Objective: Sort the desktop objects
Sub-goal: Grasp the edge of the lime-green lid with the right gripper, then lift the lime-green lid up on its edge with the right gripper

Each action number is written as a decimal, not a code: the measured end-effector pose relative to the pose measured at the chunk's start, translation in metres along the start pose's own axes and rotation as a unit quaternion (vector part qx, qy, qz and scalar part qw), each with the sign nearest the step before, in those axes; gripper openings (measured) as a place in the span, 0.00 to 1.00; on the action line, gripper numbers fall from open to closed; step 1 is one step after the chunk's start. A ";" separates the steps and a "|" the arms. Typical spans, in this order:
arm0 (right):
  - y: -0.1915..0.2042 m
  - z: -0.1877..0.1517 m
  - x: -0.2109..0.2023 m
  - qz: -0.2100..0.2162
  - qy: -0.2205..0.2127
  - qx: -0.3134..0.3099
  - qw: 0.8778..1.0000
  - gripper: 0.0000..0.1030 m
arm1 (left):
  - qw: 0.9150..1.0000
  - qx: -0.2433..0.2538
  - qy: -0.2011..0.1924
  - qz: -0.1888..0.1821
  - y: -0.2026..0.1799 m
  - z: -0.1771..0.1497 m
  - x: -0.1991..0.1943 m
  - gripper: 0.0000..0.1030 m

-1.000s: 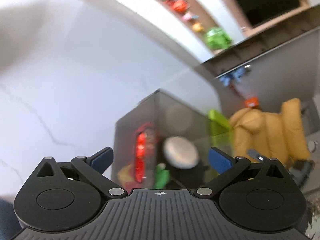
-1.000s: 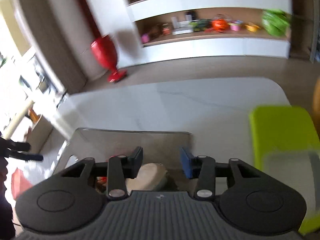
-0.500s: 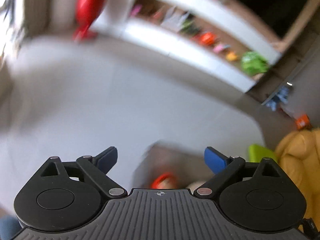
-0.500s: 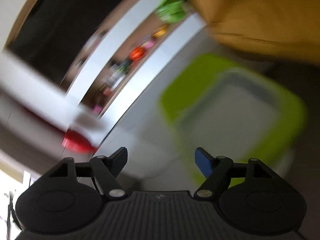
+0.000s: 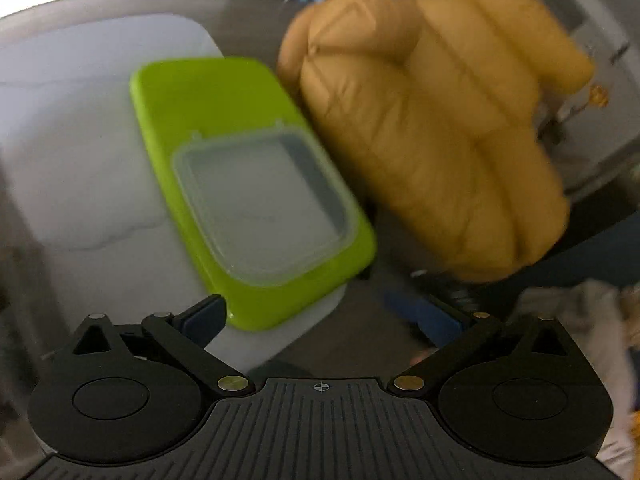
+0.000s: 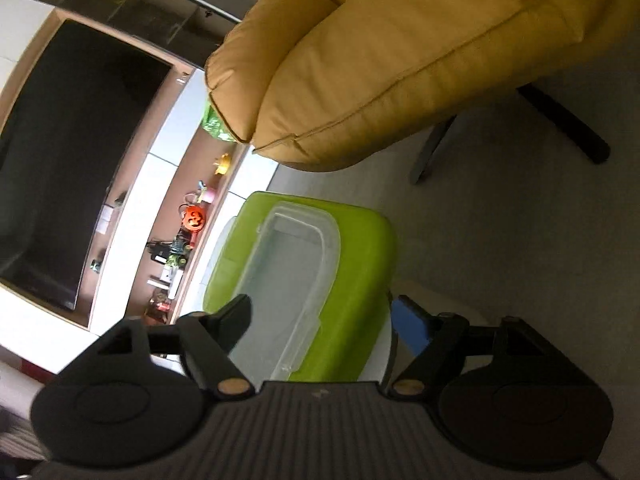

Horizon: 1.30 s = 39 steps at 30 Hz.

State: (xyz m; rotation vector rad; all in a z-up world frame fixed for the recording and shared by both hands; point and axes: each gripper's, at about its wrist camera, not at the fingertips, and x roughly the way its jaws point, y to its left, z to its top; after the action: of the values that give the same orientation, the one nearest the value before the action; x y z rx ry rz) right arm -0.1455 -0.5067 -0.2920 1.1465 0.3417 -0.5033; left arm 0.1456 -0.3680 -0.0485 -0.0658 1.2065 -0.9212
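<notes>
A lime-green tray [image 5: 180,92] lies on the white table [image 5: 72,160] near its corner, with a clear plastic box lid [image 5: 260,200] resting on its near half. My left gripper [image 5: 324,318] hangs over the table corner in front of the tray, its jaws wide and still opening, with nothing between them. In the rolled right wrist view the same green tray [image 6: 360,264] and clear lid [image 6: 288,280] sit just ahead. My right gripper [image 6: 324,316] is opening, and the tray's near end shows between its fingers, untouched by the pads.
A mustard-yellow leather chair [image 5: 420,140] stands close beside the table's corner, with its dark base legs [image 6: 560,120] on the grey floor. A wall shelf of small toys [image 6: 192,220] and a dark screen [image 6: 72,160] lie beyond.
Both views have swung away from the grey bin of objects onto the green tray and the chair. The right gripper's jaws have widened and its view has rolled.
</notes>
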 end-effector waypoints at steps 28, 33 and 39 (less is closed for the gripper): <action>-0.038 0.052 0.073 0.195 0.099 0.195 0.956 0.20 | 0.958 -0.214 -0.041 -0.187 0.092 -0.031 0.049 1.00; -0.070 0.043 0.079 0.238 0.154 0.301 0.911 0.22 | 0.948 -0.234 -0.049 -0.212 0.099 -0.038 0.049 1.00; -0.096 0.033 0.088 0.250 0.157 0.345 0.891 0.22 | 0.952 -0.202 -0.033 -0.228 0.097 -0.055 0.027 1.00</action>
State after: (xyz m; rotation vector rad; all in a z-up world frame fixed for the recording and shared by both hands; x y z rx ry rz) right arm -0.1239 -0.5861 -0.3983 1.9502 0.1226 0.0452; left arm 0.1580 -0.2995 -0.1398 -0.7253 1.3269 -1.0424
